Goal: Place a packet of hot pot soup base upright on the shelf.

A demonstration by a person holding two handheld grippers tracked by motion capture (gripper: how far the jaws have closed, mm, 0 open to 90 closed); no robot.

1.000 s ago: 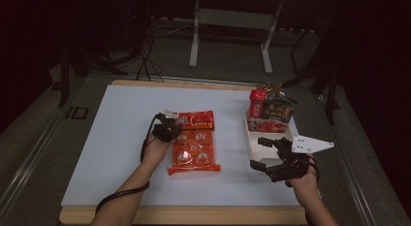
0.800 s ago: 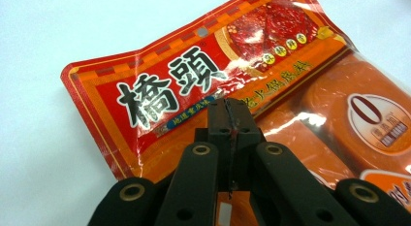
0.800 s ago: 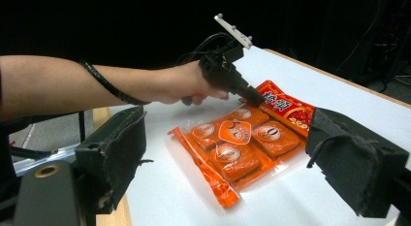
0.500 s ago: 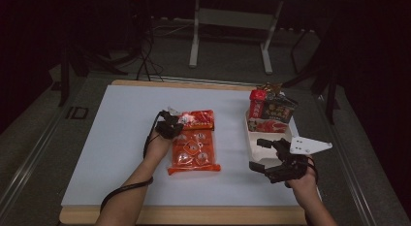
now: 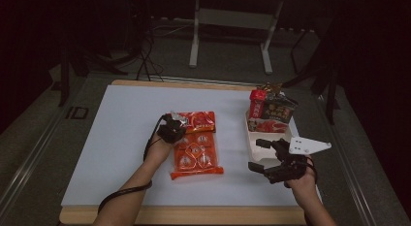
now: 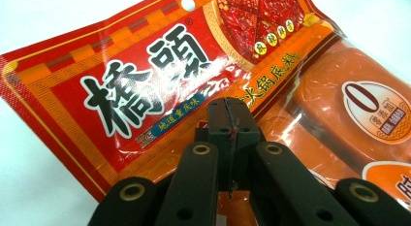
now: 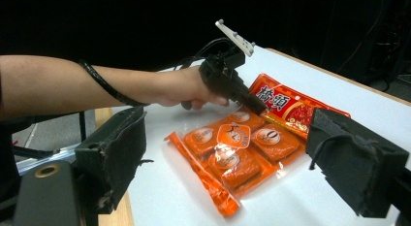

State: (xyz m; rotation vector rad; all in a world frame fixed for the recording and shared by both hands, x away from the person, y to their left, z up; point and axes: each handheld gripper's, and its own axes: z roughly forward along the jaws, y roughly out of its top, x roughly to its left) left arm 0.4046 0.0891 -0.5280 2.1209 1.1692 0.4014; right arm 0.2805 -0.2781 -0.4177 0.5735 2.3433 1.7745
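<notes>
- Left gripper [image 6: 228, 120]: jaws pressed together with no gap, tips resting on the orange packet [image 6: 194, 90] just below the big printed characters on its red header; no film visibly pinched between them.
- Seen from the right gripper view, same left gripper [image 7: 257, 107] angled down onto the packet [image 7: 242, 148] at the seam between red header and clear window.
- From the high view, left gripper [image 5: 180, 123] at the far end of the packet [image 5: 196, 148], held by the left hand [image 5: 162, 143], cable looping back along the forearm.
- Right gripper [image 7: 228, 158]: jaws spread wide, nothing between them, black foam pads [image 7: 114, 155] framing the packet from a distance.
- In the high view, right gripper [image 5: 259, 154] open beside the near end of the white tray [image 5: 252, 138], well apart from the packet, grey plate on top.
- Packet lying flat near the middle of the white table [image 5: 116, 138], header end away from the person, four orange blocks visible through the window.
- Standing at the far end of the tray, a red and dark snack bag [image 5: 270, 112], upright.
</notes>
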